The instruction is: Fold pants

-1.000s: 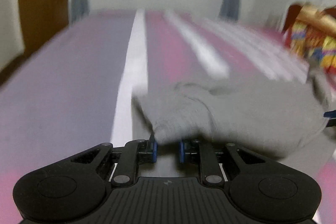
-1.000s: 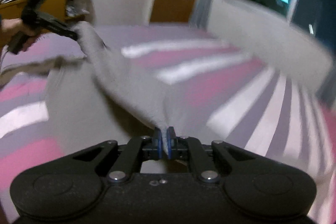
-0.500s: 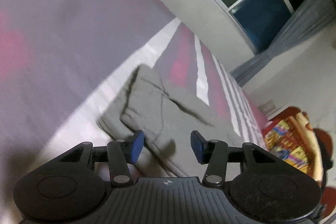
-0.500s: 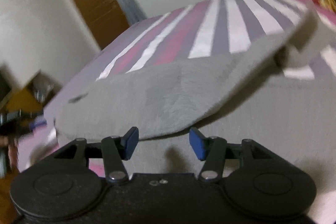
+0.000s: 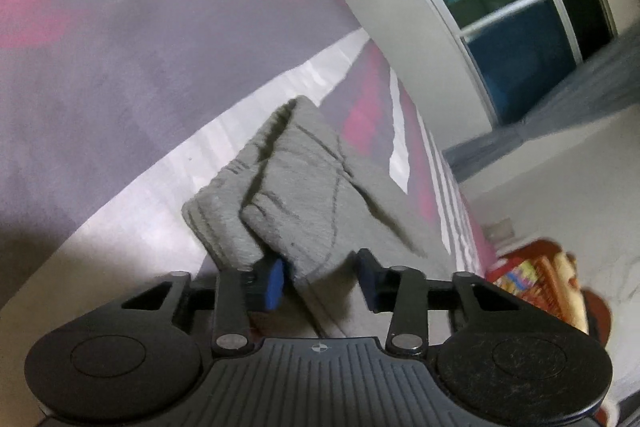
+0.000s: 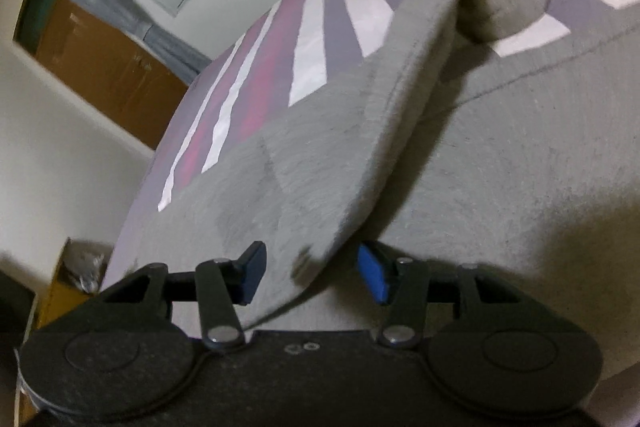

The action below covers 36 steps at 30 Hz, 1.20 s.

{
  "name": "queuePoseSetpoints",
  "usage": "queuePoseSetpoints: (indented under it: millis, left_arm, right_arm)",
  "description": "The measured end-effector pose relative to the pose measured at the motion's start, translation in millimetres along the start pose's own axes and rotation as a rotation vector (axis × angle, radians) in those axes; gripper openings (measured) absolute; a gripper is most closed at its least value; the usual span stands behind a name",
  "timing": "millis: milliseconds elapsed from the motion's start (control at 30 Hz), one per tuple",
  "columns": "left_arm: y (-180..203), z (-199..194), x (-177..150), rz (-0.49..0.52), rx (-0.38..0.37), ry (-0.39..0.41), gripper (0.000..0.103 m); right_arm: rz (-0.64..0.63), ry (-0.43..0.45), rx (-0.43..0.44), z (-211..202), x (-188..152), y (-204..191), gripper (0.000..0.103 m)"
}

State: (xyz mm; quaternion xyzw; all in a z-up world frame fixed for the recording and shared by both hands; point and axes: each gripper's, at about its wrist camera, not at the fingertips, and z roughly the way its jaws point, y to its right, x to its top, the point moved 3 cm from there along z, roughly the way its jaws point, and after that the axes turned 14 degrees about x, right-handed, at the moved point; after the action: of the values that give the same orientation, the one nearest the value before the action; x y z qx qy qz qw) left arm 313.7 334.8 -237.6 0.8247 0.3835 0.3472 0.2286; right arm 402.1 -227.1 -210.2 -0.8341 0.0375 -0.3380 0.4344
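While my left gripper [image 5: 320, 279] was closing, a corner of the grey pants [image 5: 296, 195] sat between the jaws, pads not yet pressing; pants lay folded on the striped bedspread [image 5: 120, 67]. Right wrist view: my right gripper [image 6: 312, 273] was closing too, half-open around a lifted pants [image 6: 320, 163] flap, no pinch.
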Motion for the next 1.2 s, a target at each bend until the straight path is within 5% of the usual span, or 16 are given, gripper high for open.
queuePoseSetpoints:
  millis: [100,133,367,467,533,600,700,1000,1200]
  left_arm:
    - [2.5,-4.7,3.3,0.011,0.017,0.037,0.022]
    - [8.5,-6.2,3.9,0.034,0.03,0.046,0.022]
    - [35.3,-37.7,30.6,0.112,-0.015,0.095,0.02]
    - [23.7,-33.9,29.5,0.174,0.06,0.025,0.02]
    - [13.3,-16.8,16.9,0.227,0.171,-0.044,0.02]
    - [7.0,-15.6,11.9,0.188,0.159,-0.032,0.02]
    - [10.7,-18.3,9.2,0.193,0.173,-0.011,0.02]
    - [22.3,-31.6,15.1,0.241,0.164,0.033,0.02]
    - [23.7,-27.2,8.2,0.25,0.221,0.025,0.02]
  right_arm:
    - [0.02,0.014,-0.023,1.9,5.3,9.4,0.028]
    - [0.022,0.006,-0.047,4.0,7.1,9.5,0.005]
    - [-0.194,0.077,0.033,-38.6,-9.1,-47.8,0.005]
    - [-0.233,0.077,0.047,-59.2,-33.4,-51.1,0.006]
    - [-0.237,0.011,-0.008,-50.4,-53.9,-35.2,0.006]
    - [-0.175,-0.06,-0.061,-33.0,-70.4,-9.7,0.006]
    - [-0.112,-0.026,-0.036,-31.8,-74.1,1.4,0.005]
    - [-0.198,-0.01,0.0,-44.7,-67.2,-32.0,0.006]
    - [-0.133,-0.053,-0.062,-25.0,-78.2,-13.2,0.005]
